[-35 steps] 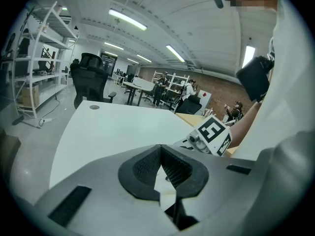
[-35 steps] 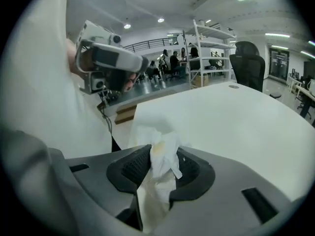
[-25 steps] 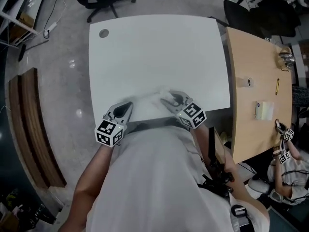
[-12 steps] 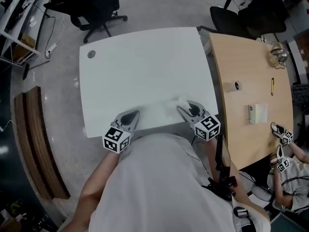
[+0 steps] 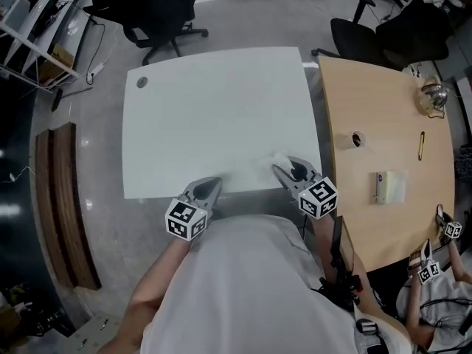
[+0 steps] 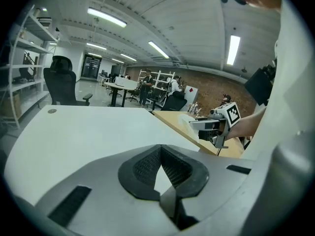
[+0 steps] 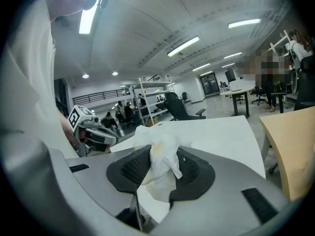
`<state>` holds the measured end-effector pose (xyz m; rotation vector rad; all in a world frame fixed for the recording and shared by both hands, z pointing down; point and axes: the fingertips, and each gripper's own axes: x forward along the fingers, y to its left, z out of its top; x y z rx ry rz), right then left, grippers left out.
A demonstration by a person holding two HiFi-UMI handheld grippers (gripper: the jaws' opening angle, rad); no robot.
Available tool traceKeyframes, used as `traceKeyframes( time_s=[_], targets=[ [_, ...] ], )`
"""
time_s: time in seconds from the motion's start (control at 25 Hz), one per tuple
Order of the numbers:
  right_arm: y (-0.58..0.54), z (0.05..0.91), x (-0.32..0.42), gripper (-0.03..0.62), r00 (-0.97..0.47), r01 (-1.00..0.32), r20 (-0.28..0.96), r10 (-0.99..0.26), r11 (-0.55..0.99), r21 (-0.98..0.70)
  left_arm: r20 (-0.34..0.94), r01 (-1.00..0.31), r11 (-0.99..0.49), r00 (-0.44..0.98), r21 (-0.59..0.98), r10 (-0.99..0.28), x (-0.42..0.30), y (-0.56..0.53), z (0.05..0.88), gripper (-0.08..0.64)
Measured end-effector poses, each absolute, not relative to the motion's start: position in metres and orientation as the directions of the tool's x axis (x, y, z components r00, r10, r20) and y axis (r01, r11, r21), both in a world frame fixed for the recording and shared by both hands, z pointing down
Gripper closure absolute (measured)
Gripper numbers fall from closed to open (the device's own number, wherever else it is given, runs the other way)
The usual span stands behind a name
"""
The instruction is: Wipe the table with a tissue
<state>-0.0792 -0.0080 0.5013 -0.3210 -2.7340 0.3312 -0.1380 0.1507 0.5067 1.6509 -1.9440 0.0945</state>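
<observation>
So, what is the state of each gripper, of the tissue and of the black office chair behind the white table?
right gripper: shut on the tissue, at the near edge of the white table.
left gripper: shut, jaw tips together, nothing between them.
tissue: crumpled, pinched between the right gripper's pads, with a faint yellowish mark.
black office chair: unoccupied, standing apart from the table's far side.

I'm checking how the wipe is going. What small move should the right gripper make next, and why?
Probably press the tissue onto the white table and push it forward, away from the person. The right gripper has the tissue clamped at the table's near edge, and almost all the tabletop lies ahead of it.
</observation>
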Motion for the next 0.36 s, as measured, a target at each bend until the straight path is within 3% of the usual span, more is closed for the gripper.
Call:
traceKeyframes(
  time_s=[0.36],
  targets=[
    [-0.013,0.505,-0.053,0.463,-0.897,0.22,0.32,0.304,0.936,-0.273,0.466,-0.92,0.245,-0.08,0.305,-0.881,-0.096,0.133,0.505,0.554]
  ],
)
